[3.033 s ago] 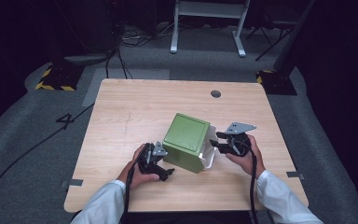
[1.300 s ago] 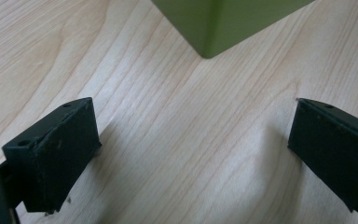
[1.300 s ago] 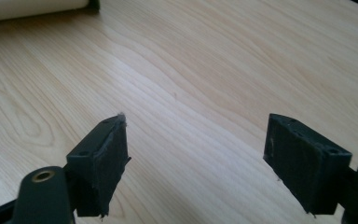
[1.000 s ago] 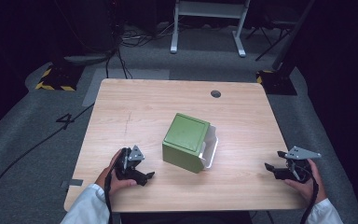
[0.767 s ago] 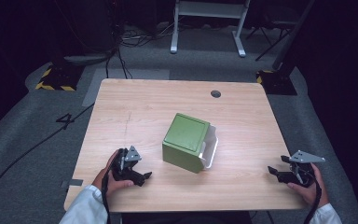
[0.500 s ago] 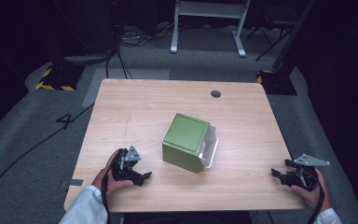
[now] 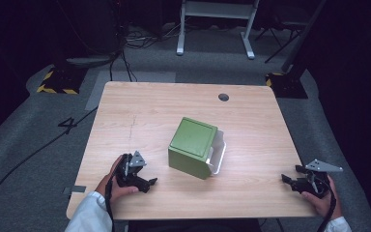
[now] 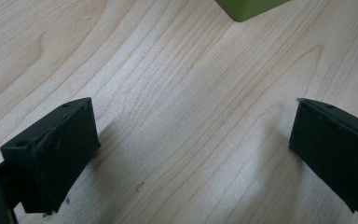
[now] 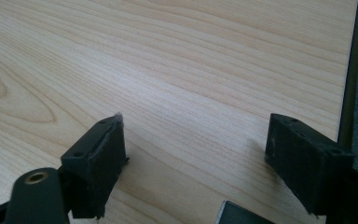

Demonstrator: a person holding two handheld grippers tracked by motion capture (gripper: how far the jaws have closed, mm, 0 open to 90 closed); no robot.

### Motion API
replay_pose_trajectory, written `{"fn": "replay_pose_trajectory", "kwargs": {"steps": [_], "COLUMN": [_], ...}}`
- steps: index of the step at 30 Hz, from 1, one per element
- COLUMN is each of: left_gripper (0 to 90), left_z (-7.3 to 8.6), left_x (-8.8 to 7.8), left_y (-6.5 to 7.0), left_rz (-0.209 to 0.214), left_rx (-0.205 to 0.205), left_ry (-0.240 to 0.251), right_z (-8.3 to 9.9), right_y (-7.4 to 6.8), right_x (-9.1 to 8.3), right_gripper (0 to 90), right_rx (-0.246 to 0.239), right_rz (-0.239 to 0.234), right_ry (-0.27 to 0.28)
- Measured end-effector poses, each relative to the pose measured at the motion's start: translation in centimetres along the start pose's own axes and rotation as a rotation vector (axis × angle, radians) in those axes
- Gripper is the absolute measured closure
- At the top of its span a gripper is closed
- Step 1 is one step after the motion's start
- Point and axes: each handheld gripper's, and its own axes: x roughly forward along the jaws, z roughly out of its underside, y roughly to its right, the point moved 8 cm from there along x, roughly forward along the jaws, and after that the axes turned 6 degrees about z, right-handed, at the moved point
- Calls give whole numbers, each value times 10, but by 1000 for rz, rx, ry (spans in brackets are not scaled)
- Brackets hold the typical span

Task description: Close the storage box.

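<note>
A green box (image 7: 193, 147) lies tilted on the middle of the wooden table (image 7: 140, 116), with a clear plastic piece (image 7: 217, 157) against its right side. My left gripper (image 7: 147, 182) rests near the table's front left, open, with bare wood between its jaws; a corner of the green box (image 8: 249, 8) shows at the top of the left gripper view. My right gripper (image 7: 290, 179) sits at the table's front right corner, open and holding nothing. In the right gripper view its jaws stand wide over bare wood (image 9: 191, 93), close to the table's edge (image 9: 349, 79).
A round cable hole (image 7: 223, 97) sits at the table's far right. Grey floor surrounds the table, with cables (image 7: 29, 154), a yellow-black marked base (image 7: 58, 82) at the left and a white stand's legs (image 7: 212, 29) beyond.
Both grippers have drawn back from the green box. The right one has kept sliding out toward the table's front right corner; the left one has stayed still for the last second.
</note>
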Motion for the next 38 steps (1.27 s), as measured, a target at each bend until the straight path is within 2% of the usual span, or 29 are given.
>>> {"fn": "replay_pose_trajectory", "kwargs": {"steps": [10, 38], "left_gripper": [3, 2], "left_z": [0, -2], "left_x": [1, 2], "left_y": [0, -3], "left_rz": [7, 13], "left_rx": [3, 10], "left_ry": [-1, -2], "right_z": [-2, -2], "right_y": [0, 0], "right_x": [2, 3], "right_gripper": [200, 203], "right_rx": [15, 15], "right_rz": [19, 19], "right_ry": [-2, 0]}}
